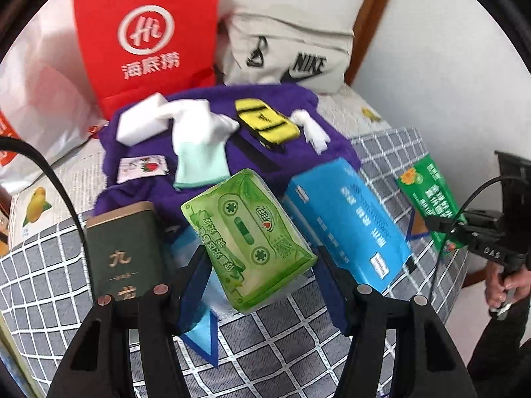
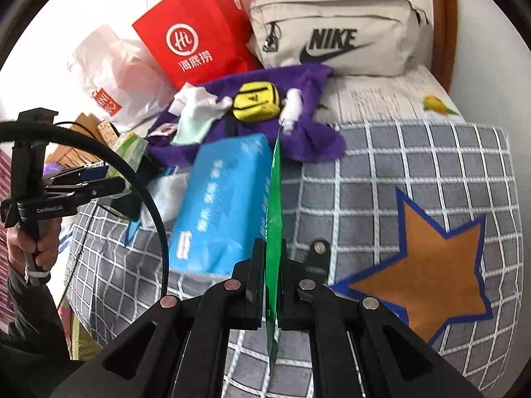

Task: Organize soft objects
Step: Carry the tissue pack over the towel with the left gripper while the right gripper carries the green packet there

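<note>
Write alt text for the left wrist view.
The left gripper holds a green tissue pack above a grey checked cushion. Beside it lie a blue tissue pack and a dark green tin; behind, socks lie on a purple cloth.

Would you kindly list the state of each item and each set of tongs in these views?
Left tongs: closed on the green tissue pack, lifted clear.
Right tongs: shut on the green flat packet, held edge-on.
Blue tissue pack: lying on the checked bedding.
Beige waist bag: zipped shut.
Red paper bag: standing upright.
Purple cloth: crumpled, items on top.
</note>
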Action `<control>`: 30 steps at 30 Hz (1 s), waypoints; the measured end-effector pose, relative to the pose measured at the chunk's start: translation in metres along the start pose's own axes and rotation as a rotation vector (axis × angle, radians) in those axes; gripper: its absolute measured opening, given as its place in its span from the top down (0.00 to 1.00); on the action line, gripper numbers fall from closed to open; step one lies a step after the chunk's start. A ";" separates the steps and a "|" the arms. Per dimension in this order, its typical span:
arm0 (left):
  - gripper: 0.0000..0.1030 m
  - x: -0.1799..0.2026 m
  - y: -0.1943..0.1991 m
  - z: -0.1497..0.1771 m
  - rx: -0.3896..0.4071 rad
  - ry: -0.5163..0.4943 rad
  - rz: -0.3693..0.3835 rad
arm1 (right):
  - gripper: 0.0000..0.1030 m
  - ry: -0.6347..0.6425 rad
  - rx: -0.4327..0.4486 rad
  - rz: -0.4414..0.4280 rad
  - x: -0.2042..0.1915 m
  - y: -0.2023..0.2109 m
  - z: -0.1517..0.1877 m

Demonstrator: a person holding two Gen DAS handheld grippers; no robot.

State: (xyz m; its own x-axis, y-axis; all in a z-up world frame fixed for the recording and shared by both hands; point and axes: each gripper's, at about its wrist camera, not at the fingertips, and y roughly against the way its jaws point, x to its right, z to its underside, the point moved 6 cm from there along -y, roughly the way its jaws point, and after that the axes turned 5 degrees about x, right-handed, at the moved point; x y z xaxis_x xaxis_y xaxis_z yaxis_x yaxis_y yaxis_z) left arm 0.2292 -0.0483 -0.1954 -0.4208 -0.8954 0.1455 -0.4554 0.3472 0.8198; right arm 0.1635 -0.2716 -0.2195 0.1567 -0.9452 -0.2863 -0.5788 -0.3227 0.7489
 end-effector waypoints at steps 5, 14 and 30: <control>0.41 -0.013 0.019 -0.007 0.047 0.048 -0.003 | 0.94 0.022 0.019 -0.027 -0.012 -0.001 -0.018; 0.41 -0.042 0.027 -0.017 0.076 0.126 -0.010 | 0.94 0.049 0.038 -0.056 -0.027 -0.013 -0.050; 0.41 -0.082 0.001 -0.054 0.048 0.162 -0.042 | 0.94 0.005 0.060 -0.030 -0.022 -0.080 -0.140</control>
State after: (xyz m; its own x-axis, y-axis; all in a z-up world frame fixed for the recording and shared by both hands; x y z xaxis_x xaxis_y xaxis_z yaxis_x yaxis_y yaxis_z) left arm 0.3053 0.0108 -0.1766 -0.2709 -0.9412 0.2021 -0.5085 0.3181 0.8001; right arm 0.3186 -0.2320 -0.1896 0.1792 -0.9354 -0.3049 -0.6208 -0.3480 0.7025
